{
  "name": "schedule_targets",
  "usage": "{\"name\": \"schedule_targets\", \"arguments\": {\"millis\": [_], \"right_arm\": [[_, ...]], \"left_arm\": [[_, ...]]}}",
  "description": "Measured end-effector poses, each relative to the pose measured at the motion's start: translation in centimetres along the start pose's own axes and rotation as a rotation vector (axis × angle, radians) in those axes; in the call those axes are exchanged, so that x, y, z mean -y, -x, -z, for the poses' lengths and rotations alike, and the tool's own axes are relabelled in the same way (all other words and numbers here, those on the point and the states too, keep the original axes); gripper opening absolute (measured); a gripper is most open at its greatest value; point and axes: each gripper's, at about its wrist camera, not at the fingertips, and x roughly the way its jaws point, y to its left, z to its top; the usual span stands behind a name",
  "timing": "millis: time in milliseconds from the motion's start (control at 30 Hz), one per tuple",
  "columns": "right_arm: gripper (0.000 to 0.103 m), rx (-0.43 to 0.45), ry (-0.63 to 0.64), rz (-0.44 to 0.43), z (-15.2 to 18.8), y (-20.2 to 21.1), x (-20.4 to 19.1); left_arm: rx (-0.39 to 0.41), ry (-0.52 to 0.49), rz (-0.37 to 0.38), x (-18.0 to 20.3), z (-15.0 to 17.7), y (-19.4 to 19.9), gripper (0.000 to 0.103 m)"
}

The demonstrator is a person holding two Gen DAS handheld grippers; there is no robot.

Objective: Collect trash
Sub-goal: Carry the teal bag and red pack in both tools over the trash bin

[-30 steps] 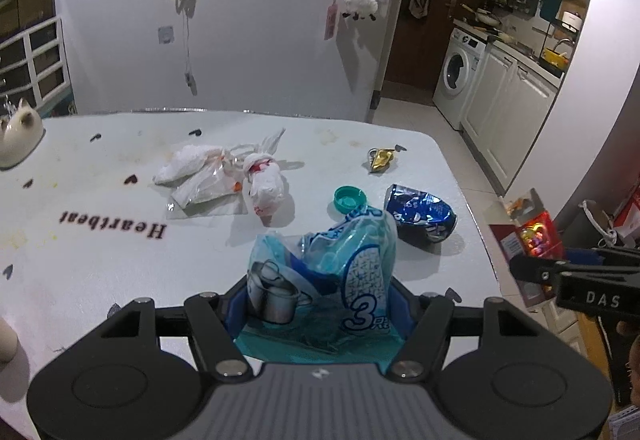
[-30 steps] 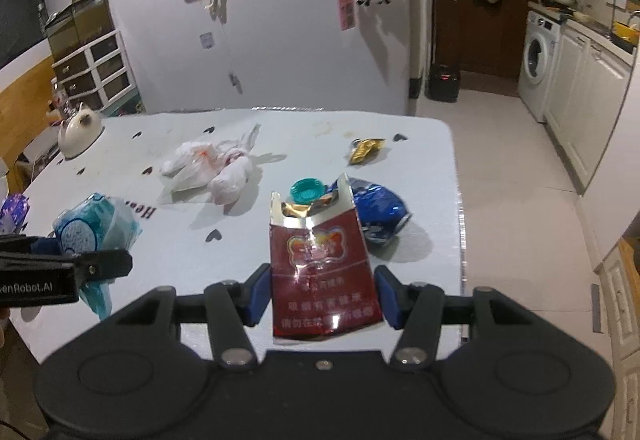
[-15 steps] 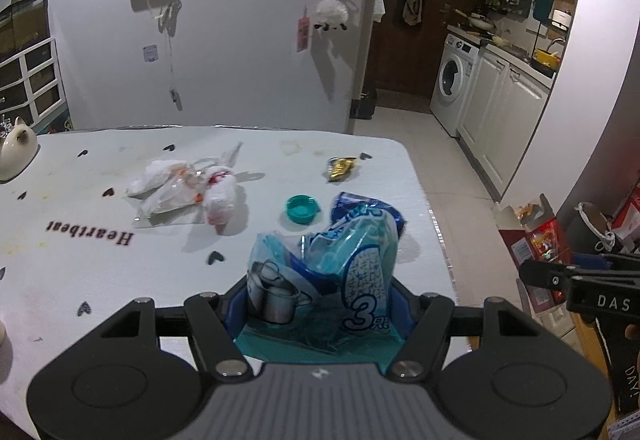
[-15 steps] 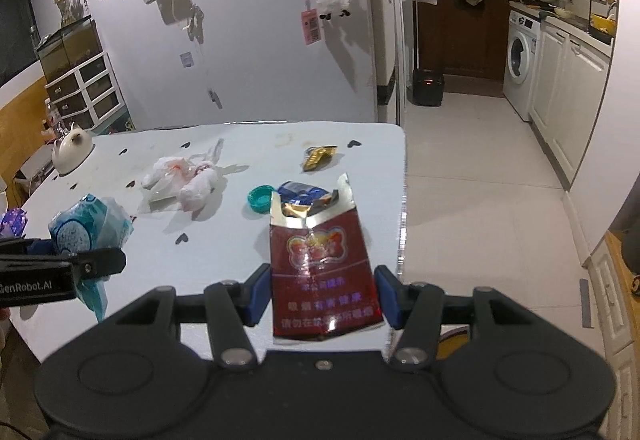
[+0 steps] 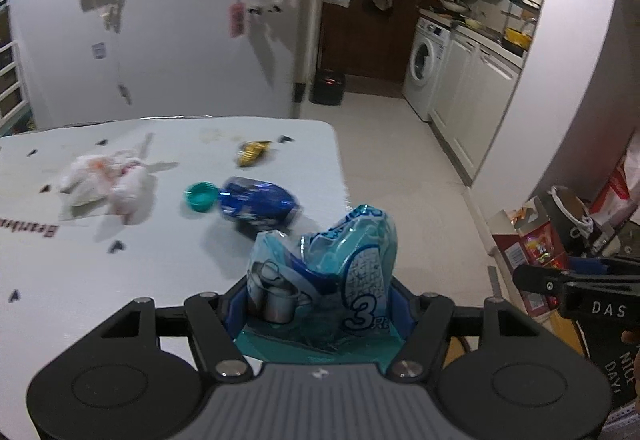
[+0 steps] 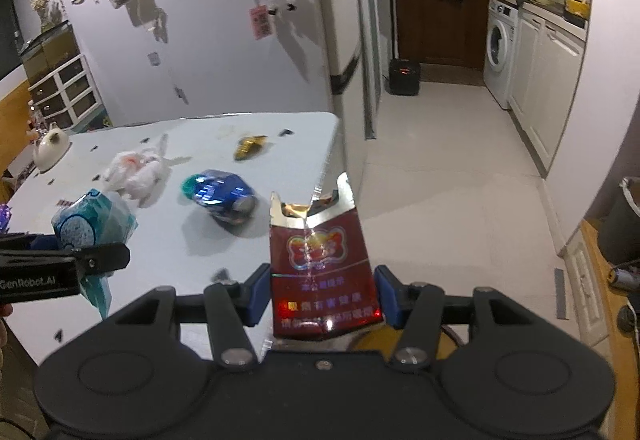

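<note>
My left gripper (image 5: 320, 304) pinches a light, crinkly teal wrapper (image 5: 324, 272) low centre frame, my right gripper (image 6: 320, 292) clamps a stiff, probably empty red pack (image 6: 320, 260) by its sides.

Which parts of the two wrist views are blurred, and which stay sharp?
Left wrist view: the blue can and white bags on the table smear, while the gripped teal wrapper stays sharp. Right wrist view: same smear on the table; the red cigarette pack is crisp, with glare.
</note>
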Motion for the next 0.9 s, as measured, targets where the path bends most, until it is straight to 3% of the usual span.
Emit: {"name": "schedule_targets", "arguments": {"millis": [567, 900], "right_arm": [[0.056, -0.131, -0.156, 0.099, 4.4, -1.5, 12.4], [0.056, -0.277, -0.279, 0.149, 7.7, -6.1, 17.9]], "left_arm": [[-0.168, -0.129, 0.129, 11.4, 1.1, -8.6, 0.068], [-0.349, -0.183, 0.179, 15.4, 2.9, -17.4, 0.068]]}}
